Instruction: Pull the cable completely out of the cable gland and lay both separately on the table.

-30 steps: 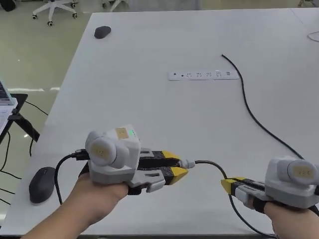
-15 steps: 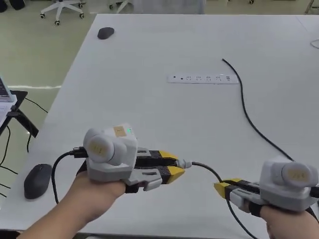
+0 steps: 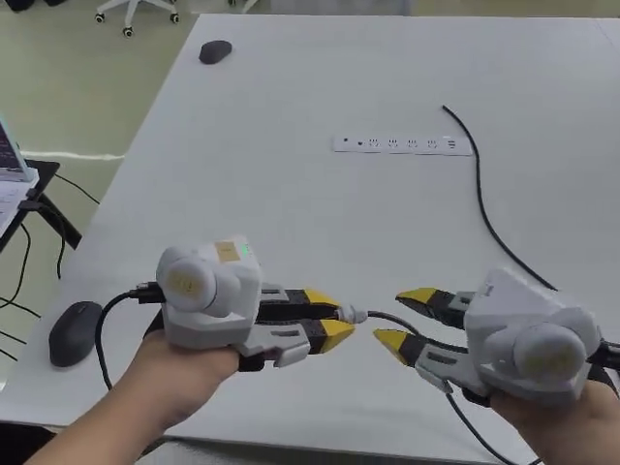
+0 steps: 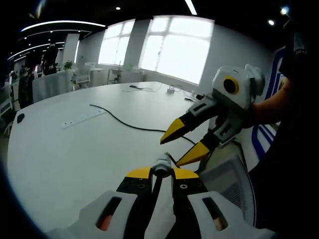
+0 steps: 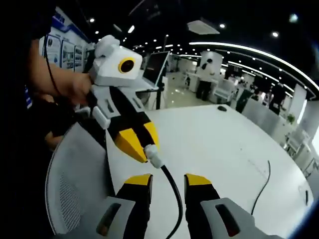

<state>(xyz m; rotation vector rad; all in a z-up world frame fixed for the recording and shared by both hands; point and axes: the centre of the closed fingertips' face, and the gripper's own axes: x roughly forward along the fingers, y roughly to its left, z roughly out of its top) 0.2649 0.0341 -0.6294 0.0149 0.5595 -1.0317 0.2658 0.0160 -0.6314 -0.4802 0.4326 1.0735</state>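
Note:
A small grey cable gland (image 3: 355,315) sticks out between the yellow tips of my left gripper (image 3: 334,323), which is shut on it just above the near table edge. A black cable (image 3: 387,319) leaves the gland and runs rightward between the spread jaws of my right gripper (image 3: 405,319), which is open around it without pinching it. In the left gripper view the gland (image 4: 162,166) sits at my jaw tips, with the right gripper (image 4: 178,148) close ahead. In the right gripper view the cable (image 5: 172,188) passes between my parted jaws up to the gland (image 5: 152,155).
A white power strip (image 3: 402,145) lies mid-table. The black cable's long run (image 3: 484,208) crosses the right side of the table (image 3: 262,174). One dark mouse (image 3: 215,50) sits at the far left, another (image 3: 73,332) at the near left edge. A mesh chair (image 5: 70,191) is below.
My right gripper has opened, let go of the cable and moved left toward the gland. The left gripper still holds the gland in about the same place.

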